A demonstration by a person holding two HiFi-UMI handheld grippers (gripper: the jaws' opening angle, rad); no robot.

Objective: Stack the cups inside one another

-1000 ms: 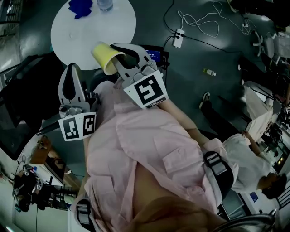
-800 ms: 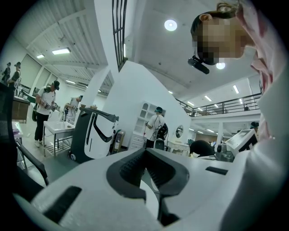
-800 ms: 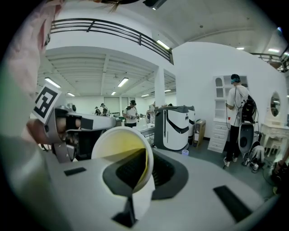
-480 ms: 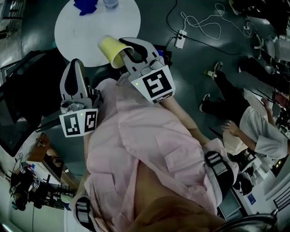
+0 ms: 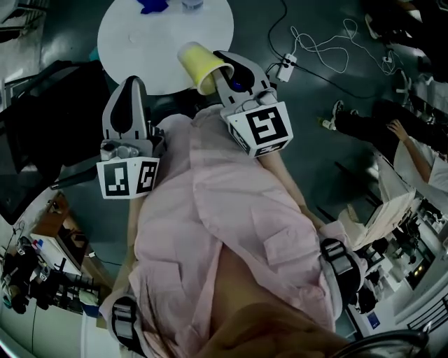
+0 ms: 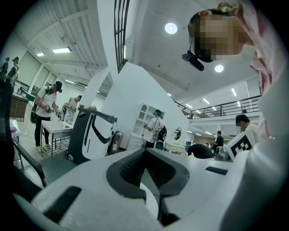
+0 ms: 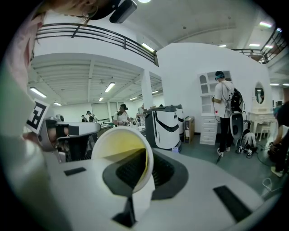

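Note:
A yellow paper cup (image 5: 197, 64) lies on its side in the air at the near edge of the round white table (image 5: 140, 49), mouth toward the person. My right gripper (image 5: 220, 68) is shut on its wall, one finger inside and one outside. In the right gripper view the cup (image 7: 118, 151) shows its yellow inside, pinched by the right gripper (image 7: 146, 155). My left gripper (image 5: 131, 85) hovers to the left of it, short of the table, shut with nothing between its jaws. The left gripper (image 6: 145, 151) points level into the room.
A blue object (image 5: 154, 5) and a clear bottle (image 5: 190, 3) stand at the table's far side. A power strip with cables (image 5: 285, 66) lies on the dark floor. Other people (image 5: 413, 147) stand at the right. A white and black machine (image 7: 165, 126) stands ahead.
The right gripper with the yellow cup has shifted a little right and toward the table. The head view has also drifted. The left gripper has kept its place.

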